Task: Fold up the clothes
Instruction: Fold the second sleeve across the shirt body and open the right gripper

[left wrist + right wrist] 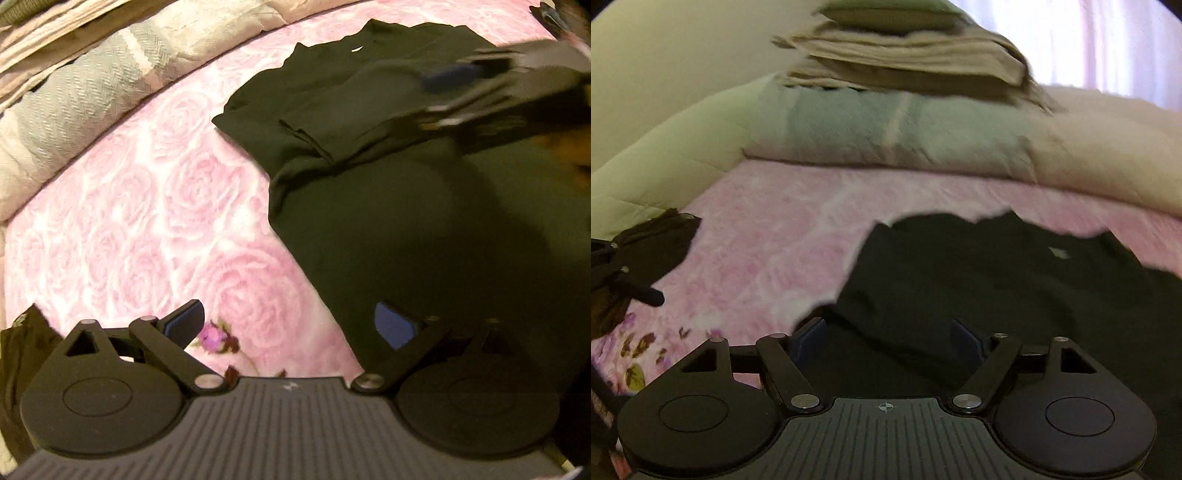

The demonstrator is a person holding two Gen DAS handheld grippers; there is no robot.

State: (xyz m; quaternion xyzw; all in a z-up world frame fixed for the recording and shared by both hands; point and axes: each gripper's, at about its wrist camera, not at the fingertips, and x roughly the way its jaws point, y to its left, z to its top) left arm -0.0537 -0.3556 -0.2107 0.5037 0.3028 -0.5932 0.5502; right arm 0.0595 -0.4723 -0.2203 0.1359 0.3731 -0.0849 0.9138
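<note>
A black garment [406, 206] lies spread flat on the pink rose bedspread [147, 206], with a small white label near its collar. My left gripper [290, 325] is open at the garment's left edge. One blue-padded finger [393, 325] is over the cloth and the other is over the bedspread, with nothing between them. In the right wrist view the black garment [979, 277] fills the lower right. My right gripper [886, 339] hovers open just above its near part, holding nothing. The right gripper [480, 85] shows blurred over the garment's far right.
A second dark garment [661, 236] lies crumpled at the left, also visible as the dark garment [22, 343]. The left gripper [620, 269] shows partly before it. A grey-green pillow [886, 125], beige folded linens [908, 62] and a cream quilt [1108, 155] line the far side.
</note>
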